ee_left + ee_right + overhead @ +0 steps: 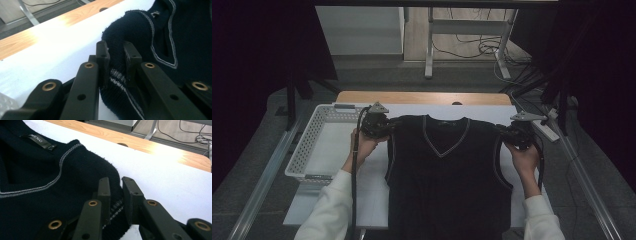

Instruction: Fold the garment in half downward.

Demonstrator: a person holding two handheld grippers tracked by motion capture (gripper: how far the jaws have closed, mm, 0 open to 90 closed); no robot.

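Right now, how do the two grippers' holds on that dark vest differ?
The left gripper pinches a raised bunch of the vest at its shoulder; the right gripper clamps a flatter shoulder edge. The left one sits beside the white basket; the right one has bare table beside it. Both are shut on the vest.

Gripper: the left gripper (115, 53), black with brass-coloured rivets, rises from the bottom of the frame, its two jaws closed on a bunched fold of cloth at the centre.
Garment: a dark navy knitted sleeveless vest (155, 32) with pale grey stripe trim fills the right half of the frame; its shoulder edge humps up between the jaws, and the striped armhole band runs down to the bottom centre.
Label: a small tag (155, 13) sits at the neckline, top right, too blurred to read.
Surface: a white sheet (57, 47) covers the left and centre.
Table edge: a light wooden tabletop strip (22, 41) crosses the upper left, with a dark round hole (103, 9) near the top centre.
Corner: a white perforated plastic basket (6, 105) at the lower left.
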